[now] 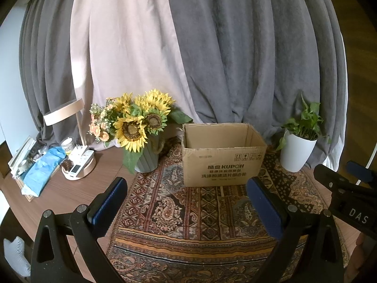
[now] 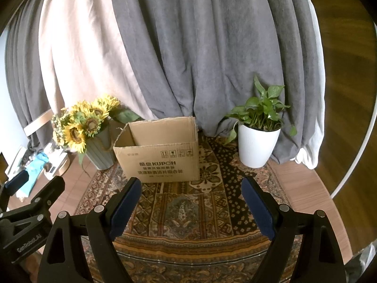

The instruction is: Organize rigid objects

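Observation:
An open brown cardboard box (image 1: 221,158) stands on the patterned cloth (image 1: 202,214) in the middle of the table; it also shows in the right wrist view (image 2: 162,155). What I can see of its inside is bare. My left gripper (image 1: 186,188) is open and empty, held over the cloth in front of the box. My right gripper (image 2: 190,188) is open and empty, also in front of the box. Each gripper shows at the edge of the other's view: the right one (image 1: 348,188), the left one (image 2: 26,195).
A grey vase of sunflowers (image 1: 141,136) stands left of the box. A white pot with a green plant (image 2: 256,141) stands right of it. At the far left are a round tray of small items (image 1: 80,165), a blue cloth (image 1: 42,172) and a lamp (image 1: 63,113). Curtains hang behind.

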Demonstrator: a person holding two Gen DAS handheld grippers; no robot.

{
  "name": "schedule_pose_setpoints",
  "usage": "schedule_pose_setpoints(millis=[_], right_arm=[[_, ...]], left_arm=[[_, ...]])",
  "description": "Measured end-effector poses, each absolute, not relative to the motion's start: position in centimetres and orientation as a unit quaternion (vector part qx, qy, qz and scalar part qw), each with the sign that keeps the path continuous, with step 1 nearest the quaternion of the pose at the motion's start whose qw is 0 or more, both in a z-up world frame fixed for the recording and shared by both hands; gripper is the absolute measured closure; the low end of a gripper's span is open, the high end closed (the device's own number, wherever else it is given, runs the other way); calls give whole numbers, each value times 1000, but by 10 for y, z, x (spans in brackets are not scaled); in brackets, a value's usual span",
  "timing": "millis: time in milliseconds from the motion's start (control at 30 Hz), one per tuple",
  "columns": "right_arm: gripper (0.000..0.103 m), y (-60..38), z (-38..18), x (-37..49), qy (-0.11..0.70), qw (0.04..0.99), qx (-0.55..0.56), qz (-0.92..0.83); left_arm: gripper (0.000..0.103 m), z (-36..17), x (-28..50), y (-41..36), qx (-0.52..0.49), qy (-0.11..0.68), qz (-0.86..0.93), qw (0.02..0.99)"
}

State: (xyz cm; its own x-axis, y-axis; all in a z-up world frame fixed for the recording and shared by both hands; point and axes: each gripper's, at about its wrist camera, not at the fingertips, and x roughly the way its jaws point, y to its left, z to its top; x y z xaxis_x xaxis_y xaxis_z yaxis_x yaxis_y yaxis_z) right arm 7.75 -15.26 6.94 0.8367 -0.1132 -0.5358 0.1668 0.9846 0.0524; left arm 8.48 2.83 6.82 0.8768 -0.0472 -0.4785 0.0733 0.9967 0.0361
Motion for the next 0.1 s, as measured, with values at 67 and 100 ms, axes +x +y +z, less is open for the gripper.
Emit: schedule_pose_setpoints(millis=[67, 100], right_arm=[[15, -153, 69, 77, 277, 957, 48, -72], [15, -153, 69, 77, 276, 957, 48, -73]], left_arm=[[0, 68, 85, 28, 27, 246, -29, 968], [0, 68, 86, 28, 27, 246, -29, 968]])
